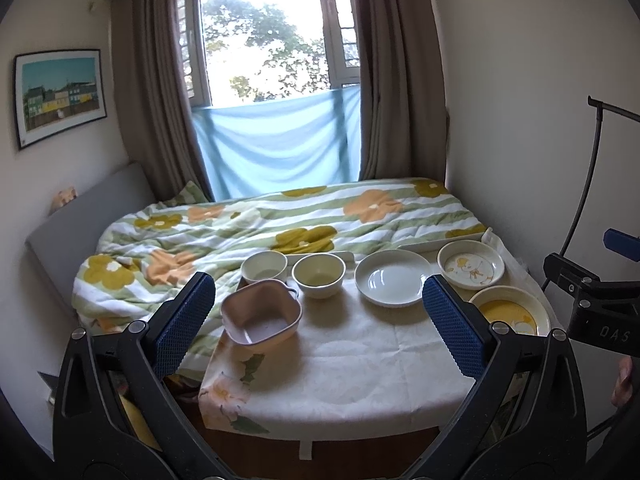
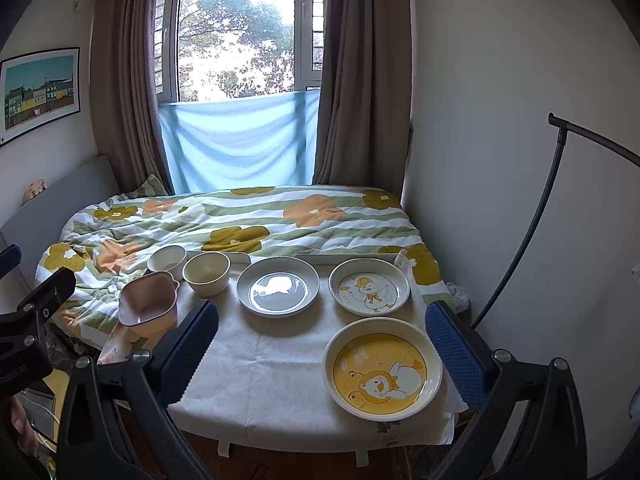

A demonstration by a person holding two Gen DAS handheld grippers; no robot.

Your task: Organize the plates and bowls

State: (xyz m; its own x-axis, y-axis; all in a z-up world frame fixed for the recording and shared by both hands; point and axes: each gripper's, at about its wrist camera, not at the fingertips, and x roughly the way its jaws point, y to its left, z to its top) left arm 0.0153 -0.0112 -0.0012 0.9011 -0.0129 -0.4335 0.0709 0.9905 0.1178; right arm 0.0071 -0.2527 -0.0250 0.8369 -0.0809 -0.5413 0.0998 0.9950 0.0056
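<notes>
On the white-clothed table (image 1: pixel 340 372) stand a pink square bowl (image 1: pixel 261 317), a white bowl (image 1: pixel 264 267), a cream bowl (image 1: pixel 319 275), a plain white plate (image 1: pixel 393 277), a white duck plate (image 1: pixel 470 270) and a yellow duck plate (image 1: pixel 510 312). They also show in the right wrist view: pink bowl (image 2: pixel 149 304), white bowl (image 2: pixel 167 260), cream bowl (image 2: pixel 206 273), plain plate (image 2: pixel 278 286), white duck plate (image 2: pixel 369 287), yellow duck plate (image 2: pixel 383 368). My left gripper (image 1: pixel 320 320) is open and empty, above the table's near side. My right gripper (image 2: pixel 320 344) is open and empty, in front of the yellow duck plate.
A bed with a flowered quilt (image 1: pixel 256 224) adjoins the table's far side. Two flat white trays (image 2: pixel 344 258) lie behind the dishes. A black stand (image 2: pixel 520 240) rises at the right by the wall. The window and curtains (image 1: pixel 264 120) are behind the bed.
</notes>
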